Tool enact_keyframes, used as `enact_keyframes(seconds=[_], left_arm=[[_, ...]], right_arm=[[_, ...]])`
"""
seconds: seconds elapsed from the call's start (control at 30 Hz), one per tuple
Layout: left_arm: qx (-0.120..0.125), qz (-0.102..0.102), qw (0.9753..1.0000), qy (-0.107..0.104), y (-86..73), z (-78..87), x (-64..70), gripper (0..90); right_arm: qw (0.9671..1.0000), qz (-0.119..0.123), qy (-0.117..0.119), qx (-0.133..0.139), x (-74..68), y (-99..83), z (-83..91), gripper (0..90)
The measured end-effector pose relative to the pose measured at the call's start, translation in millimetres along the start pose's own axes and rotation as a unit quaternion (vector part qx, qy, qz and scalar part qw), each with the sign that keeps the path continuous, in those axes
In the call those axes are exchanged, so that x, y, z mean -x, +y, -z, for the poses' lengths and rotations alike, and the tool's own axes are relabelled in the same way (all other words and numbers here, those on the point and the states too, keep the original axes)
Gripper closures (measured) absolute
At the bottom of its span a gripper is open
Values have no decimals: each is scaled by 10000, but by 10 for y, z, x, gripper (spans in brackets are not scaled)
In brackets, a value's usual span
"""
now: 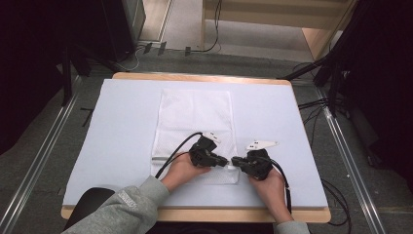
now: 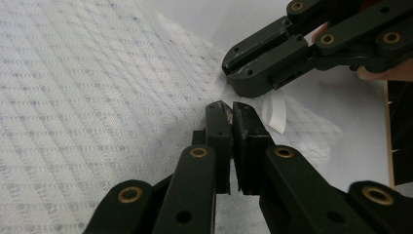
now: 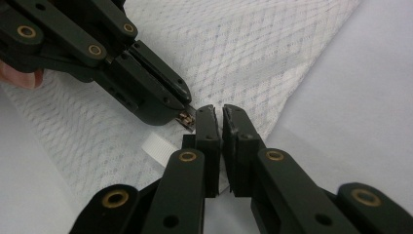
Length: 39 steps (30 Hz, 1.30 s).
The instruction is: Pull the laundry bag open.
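At the near right corner of the mesh laundry bag (image 1: pixel 195 117), by its white ribbon tab (image 2: pixel 273 111), my left gripper (image 1: pixel 225 161) and right gripper (image 1: pixel 235 161) met, both pinched shut on the mesh edge. I judged the corner grip made; next, a steady pull apart.

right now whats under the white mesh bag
The mesh laundry bag lies flat on the pale blue table cover. Anything inside or beneath it is hidden.
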<state>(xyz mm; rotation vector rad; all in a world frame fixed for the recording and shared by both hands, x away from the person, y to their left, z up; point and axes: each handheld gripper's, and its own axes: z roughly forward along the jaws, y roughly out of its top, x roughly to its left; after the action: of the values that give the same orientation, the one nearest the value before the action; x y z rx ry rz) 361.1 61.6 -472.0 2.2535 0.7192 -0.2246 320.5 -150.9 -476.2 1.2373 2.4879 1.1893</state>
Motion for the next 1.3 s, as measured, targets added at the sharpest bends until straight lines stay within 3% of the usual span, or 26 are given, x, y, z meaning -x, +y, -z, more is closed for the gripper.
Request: enact_keyframes(seconds=[0.1, 0.47, 0.63, 1.07, 1.3], left_arm=[[-11, 81, 9999, -74, 4, 5, -25, 877], [-69, 71, 9999, -92, 12, 20, -38, 877], [-82, 183, 9996, -178, 17, 27, -61, 879], [-123, 249, 9992, -275, 24, 34, -80, 880], [-175, 340, 9988, -298, 31, 65, -109, 881]], right_arm=[[10000, 1, 12, 9, 0, -4, 0, 871], [9999, 62, 69, 52, 15, -10, -9, 879], [9999, 25, 99, 110, 31, -31, -7, 896], [9998, 171, -19, 128, 0, -36, -9, 900], [9998, 134, -5, 113, 3, -38, -6, 900]])
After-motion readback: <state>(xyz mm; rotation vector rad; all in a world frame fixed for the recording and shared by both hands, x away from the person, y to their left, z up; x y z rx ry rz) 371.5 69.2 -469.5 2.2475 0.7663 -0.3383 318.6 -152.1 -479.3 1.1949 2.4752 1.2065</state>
